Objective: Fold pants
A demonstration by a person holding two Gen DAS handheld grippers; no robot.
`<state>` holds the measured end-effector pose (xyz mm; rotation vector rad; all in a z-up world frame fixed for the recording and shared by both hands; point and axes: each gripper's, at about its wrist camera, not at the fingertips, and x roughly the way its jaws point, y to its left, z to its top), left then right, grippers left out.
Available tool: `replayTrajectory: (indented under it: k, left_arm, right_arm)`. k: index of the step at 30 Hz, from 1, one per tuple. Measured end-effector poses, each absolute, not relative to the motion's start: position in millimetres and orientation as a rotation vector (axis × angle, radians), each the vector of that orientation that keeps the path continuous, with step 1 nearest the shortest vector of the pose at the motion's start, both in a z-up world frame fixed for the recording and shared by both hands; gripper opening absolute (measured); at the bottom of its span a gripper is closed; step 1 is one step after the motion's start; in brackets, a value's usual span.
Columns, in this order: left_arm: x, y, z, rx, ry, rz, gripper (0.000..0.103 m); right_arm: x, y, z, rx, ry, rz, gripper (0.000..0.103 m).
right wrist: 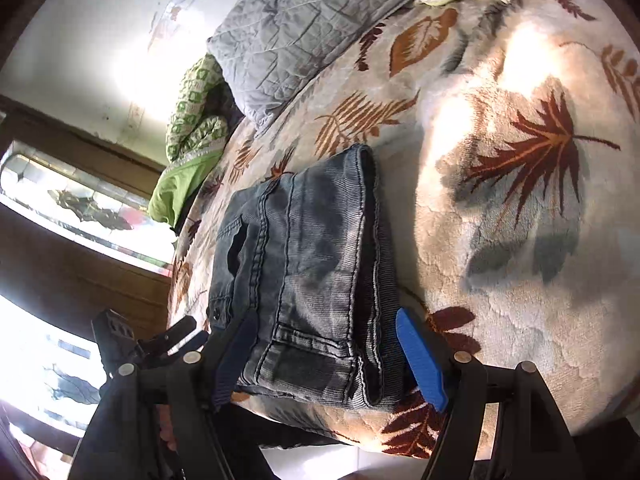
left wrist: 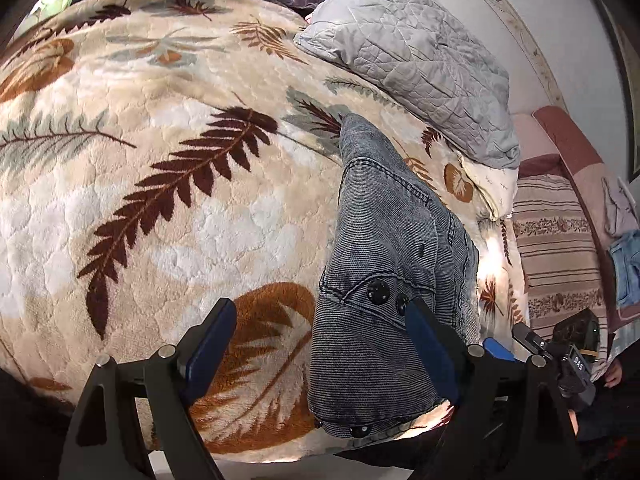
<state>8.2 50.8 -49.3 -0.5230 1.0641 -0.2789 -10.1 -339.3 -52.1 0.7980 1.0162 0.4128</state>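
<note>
**A:** Ahead of both grippers, what lies on the leaf-print blanket point(left wrist: 168, 184)?

**B:** One pair of grey denim pants point(left wrist: 384, 264), already doubled into a compact bundle near the bed's front edge. From the left gripper point(left wrist: 320, 356) the bundle sits ahead and toward its right finger; from the right gripper point(right wrist: 328, 356) it lies straight ahead, reaching in between the fingers.

**A:** Is either tool gripping it?

**B:** Neither, as far as I can judge. The left one is spread wide, its right pad lying over the cloth by the waistband buttons point(left wrist: 380, 292), with nothing pinched. The right one is also wide, its blue pads on either side of the near end of the bundle.

**A:** So which step is this?

**B:** Late, I'd say. The legs look folded over and stacked, so what remains is probably one last fold or a squaring-up. That would call for closing on the near edge at both corners, lifting together and laying it over evenly, so the layers don't slide.

**A:** And the count?

**B:** Two grippers, one pair of pants, at least three dark buttons showing. Beyond the tools: one grey quilted pillow point(left wrist: 416, 48) and one green bedding bundle point(right wrist: 192, 128).
</note>
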Motion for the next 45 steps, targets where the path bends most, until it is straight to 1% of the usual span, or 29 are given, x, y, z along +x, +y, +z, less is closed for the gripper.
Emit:
replayTrajectory:
  k: [4,10,13,15,17,19,21,22,25,28,30,33,38,39,40,41,42,43,45]
  left_arm:
    - [18,46,-56,-0.604,1.109,-0.360,0.086]
    - [32,28,-46,-0.563,1.085,-0.379,0.086]
    - [33,23,-44,-0.525,1.070,-0.357,0.086]
    - [32,19,-44,-0.499,1.068,-0.346,0.086]
    - [31,13,-47,-0.479,1.077,-0.353,0.086]
    - [28,9,-50,-0.445,1.093,-0.335,0.086]
    - [22,7,-47,-0.422,1.077,-0.326,0.086]
    - [19,7,-42,-0.405,1.056,-0.321,0.086]
    - [10,0,-32,-0.340,1.006,-0.329,0.086]
    - [8,-22,-48,-0.229,1.081,-0.345,0.086]
    - [3,-32,-62,-0.152,1.106,-0.333,0.087]
    - [-1,-33,-67,-0.139,1.079,-0.325,0.088]
    - [0,-34,-69,-0.113,1.078,-0.325,0.089]
    - [-1,-34,-69,-0.107,1.073,-0.326,0.089]
    - [-2,-35,-69,-0.100,1.067,-0.326,0.090]
    - [-2,-36,-69,-0.095,1.063,-0.325,0.090]
    - [-3,-37,-70,-0.090,1.058,-0.324,0.090]
    - [-3,-38,-70,-0.084,1.055,-0.324,0.091]
    - [-4,-41,-71,-0.069,1.049,-0.319,0.092]
  right_arm:
    - [8,-343,-65,0.877,1.059,0.444,0.075]
    - [31,-338,-61,0.855,1.052,0.456,0.075]
    - [29,-332,-52,0.776,1.002,0.418,0.075]
    - [25,-327,-40,0.801,0.943,0.511,0.075]
    - [27,-314,-31,0.810,0.923,0.630,0.075]
    - [31,-300,-39,0.829,0.968,0.714,0.075]
    - [33,-287,-64,0.733,1.120,0.631,0.074]
    - [29,-288,-68,0.729,1.094,0.625,0.073]
    - [23,-300,-56,0.773,1.056,0.593,0.073]
    - [26,-315,-37,0.745,0.970,0.518,0.073]
    - [40,-322,-35,0.720,0.973,0.449,0.073]
    - [70,-326,-45,0.662,1.004,0.349,0.073]
    - [112,-324,-70,0.722,1.067,0.391,0.073]
    - [116,-319,-75,0.709,1.086,0.404,0.065]
    - [118,-315,-75,0.684,1.086,0.405,0.055]
    - [119,-311,-72,0.655,1.082,0.406,0.046]
    - [118,-309,-65,0.619,1.071,0.403,0.035]
    - [116,-305,-58,0.562,1.055,0.376,0.029]
    - [112,-295,-50,0.423,1.043,0.309,0.027]
